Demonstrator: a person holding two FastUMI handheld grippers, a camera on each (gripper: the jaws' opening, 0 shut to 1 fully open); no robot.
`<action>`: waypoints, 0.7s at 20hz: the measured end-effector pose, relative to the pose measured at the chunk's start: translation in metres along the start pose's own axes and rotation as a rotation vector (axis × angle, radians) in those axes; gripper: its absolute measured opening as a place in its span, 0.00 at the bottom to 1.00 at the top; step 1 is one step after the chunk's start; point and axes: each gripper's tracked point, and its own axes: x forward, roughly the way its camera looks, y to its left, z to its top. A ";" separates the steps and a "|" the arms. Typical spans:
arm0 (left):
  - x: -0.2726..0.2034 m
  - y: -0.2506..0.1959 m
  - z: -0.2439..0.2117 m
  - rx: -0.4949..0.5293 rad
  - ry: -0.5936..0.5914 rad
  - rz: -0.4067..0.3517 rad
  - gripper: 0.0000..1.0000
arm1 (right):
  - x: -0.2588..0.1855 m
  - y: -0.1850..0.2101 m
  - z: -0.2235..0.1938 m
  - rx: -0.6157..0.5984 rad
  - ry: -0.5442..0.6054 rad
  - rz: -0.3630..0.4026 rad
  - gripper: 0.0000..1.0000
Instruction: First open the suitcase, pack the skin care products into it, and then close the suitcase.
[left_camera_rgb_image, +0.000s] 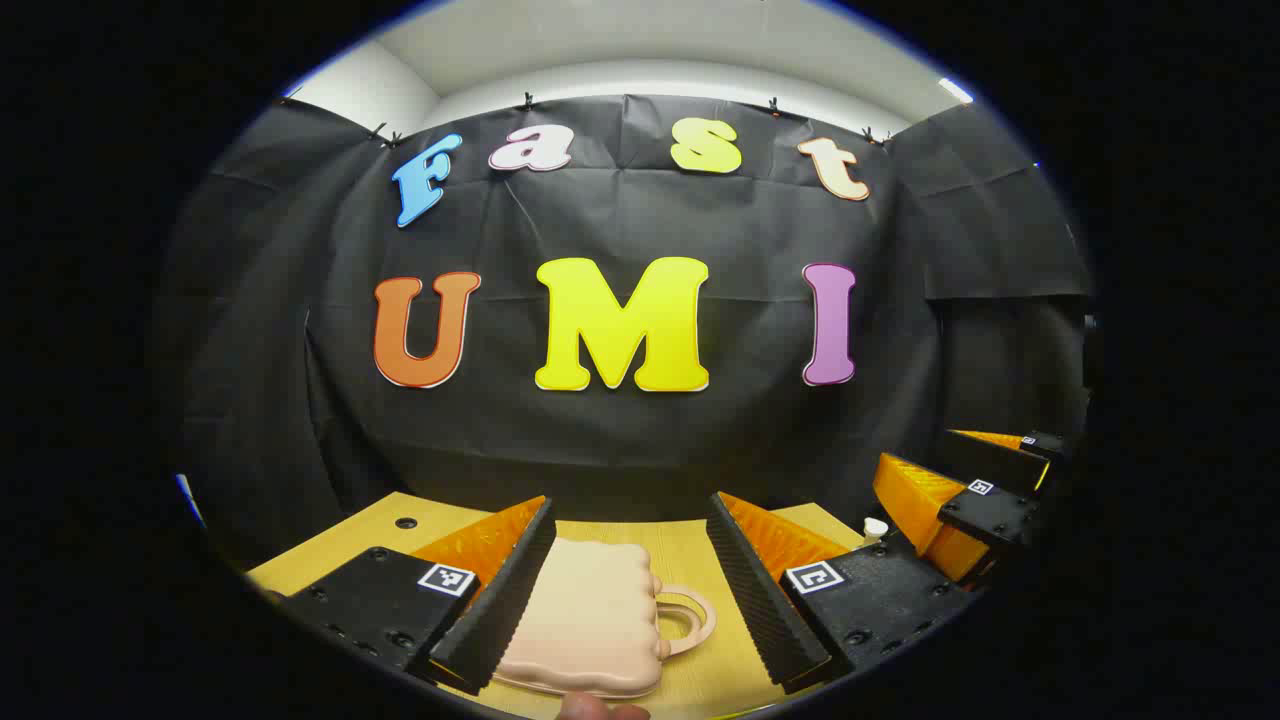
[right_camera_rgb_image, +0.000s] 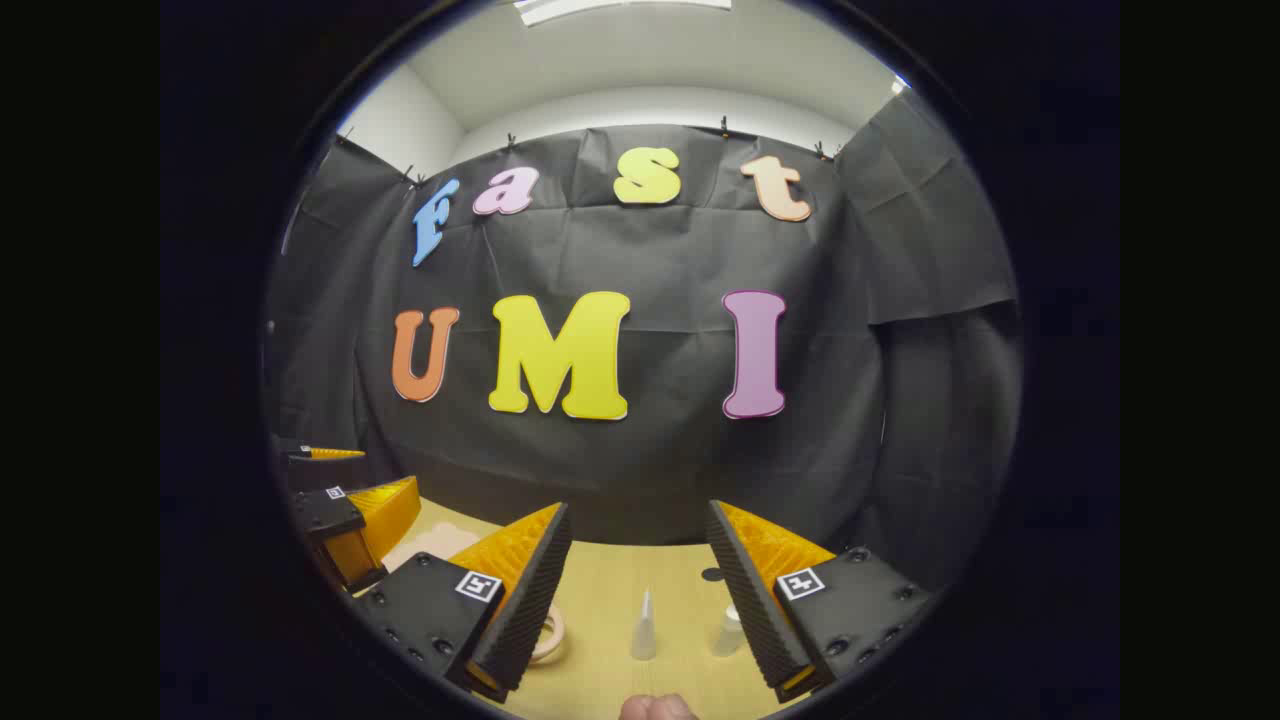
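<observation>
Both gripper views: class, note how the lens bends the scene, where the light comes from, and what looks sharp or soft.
Left gripper view: fisheye curves the table edge; the pink suitcase between the open left gripper fingers is sharp and evenly lit. Right gripper view: a ceiling light glares at the top; two small bottles ahead of the open right gripper look slightly soft, with faint shadows.

Recording booth, black cloth wall (left_camera_rgb_image: 620, 440), wooden table (right_camera_rgb_image: 600, 600)

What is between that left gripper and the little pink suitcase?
Nothing visible. The left gripper is open with the closed pink suitcase lying on the wooden table right between its fingers.
</observation>
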 end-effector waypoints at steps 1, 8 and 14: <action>0.000 -0.001 0.001 0.006 -0.001 0.002 0.96 | 0.000 -0.002 0.001 -0.002 -0.003 -0.002 0.81; -0.004 -0.002 0.001 0.002 0.016 0.018 0.96 | 0.002 -0.013 -0.002 0.004 0.006 -0.009 0.81; -0.005 -0.003 -0.007 -0.001 0.043 0.017 0.96 | 0.001 -0.026 -0.012 0.009 0.031 -0.029 0.81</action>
